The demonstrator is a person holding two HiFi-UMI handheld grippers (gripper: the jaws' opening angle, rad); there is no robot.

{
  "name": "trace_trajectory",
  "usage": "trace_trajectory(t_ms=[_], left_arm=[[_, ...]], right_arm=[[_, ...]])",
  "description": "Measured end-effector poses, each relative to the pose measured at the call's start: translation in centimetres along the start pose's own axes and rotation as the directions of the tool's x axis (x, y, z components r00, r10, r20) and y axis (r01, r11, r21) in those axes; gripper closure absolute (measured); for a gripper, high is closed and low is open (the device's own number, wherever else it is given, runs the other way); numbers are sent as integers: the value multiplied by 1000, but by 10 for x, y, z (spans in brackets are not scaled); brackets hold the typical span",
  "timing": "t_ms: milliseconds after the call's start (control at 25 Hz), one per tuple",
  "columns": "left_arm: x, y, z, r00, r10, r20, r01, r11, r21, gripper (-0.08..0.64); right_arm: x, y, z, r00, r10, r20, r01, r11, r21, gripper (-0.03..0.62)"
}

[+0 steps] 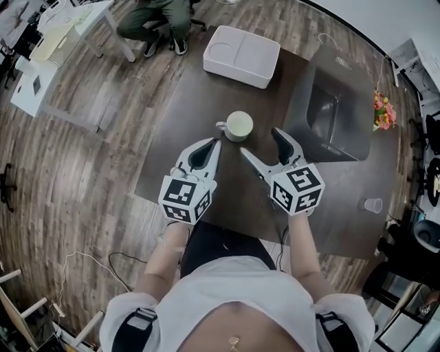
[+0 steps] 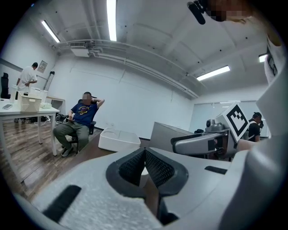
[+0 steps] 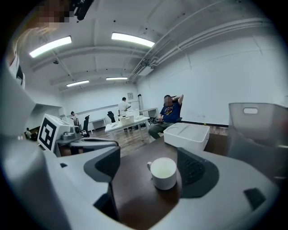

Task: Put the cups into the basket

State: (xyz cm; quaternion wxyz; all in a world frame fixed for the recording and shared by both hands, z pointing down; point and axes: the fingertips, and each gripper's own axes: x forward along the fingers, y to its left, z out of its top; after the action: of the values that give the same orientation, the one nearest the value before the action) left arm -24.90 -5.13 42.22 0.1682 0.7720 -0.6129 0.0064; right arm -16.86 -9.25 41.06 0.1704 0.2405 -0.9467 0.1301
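Note:
A white cup (image 1: 238, 126) with its handle to the left stands upright on the dark table (image 1: 179, 124). My right gripper (image 1: 261, 142) is open just short of it. In the right gripper view the cup (image 3: 163, 173) sits ahead in the gap of the right gripper (image 3: 152, 167), and neither pad touches it. My left gripper (image 1: 206, 152) is shut and empty, a little to the cup's near left. Its pads (image 2: 155, 167) meet in the left gripper view. The grey open basket (image 1: 330, 110) stands to the cup's right.
A white closed box (image 1: 242, 55) rests at the table's far edge. A small paper cup (image 1: 372, 205) stands near the right edge, with flowers (image 1: 383, 110) beyond the basket. A person sits on a chair (image 1: 155, 20) past the table, and white desks (image 1: 48, 41) are at far left.

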Motion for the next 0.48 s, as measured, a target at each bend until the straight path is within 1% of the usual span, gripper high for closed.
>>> trace_trajectory(t_ms=[120,320,480], left_arm=[[7,16,-10,1000,5,-24,-5,1000,-14,552],[20,39,-30,998,-3,-69,1,1000,-29,552],[35,53,-43,996,-7,-94,3,999,-42,552]], right_arm=[[23,-7,-9,999,-3,-32,3,1000,19,218],[59,-15,-36,993,-25,-119,20,999,-41,179],[81,-23,-59,982,-20,-187,9,998,-60,163]])
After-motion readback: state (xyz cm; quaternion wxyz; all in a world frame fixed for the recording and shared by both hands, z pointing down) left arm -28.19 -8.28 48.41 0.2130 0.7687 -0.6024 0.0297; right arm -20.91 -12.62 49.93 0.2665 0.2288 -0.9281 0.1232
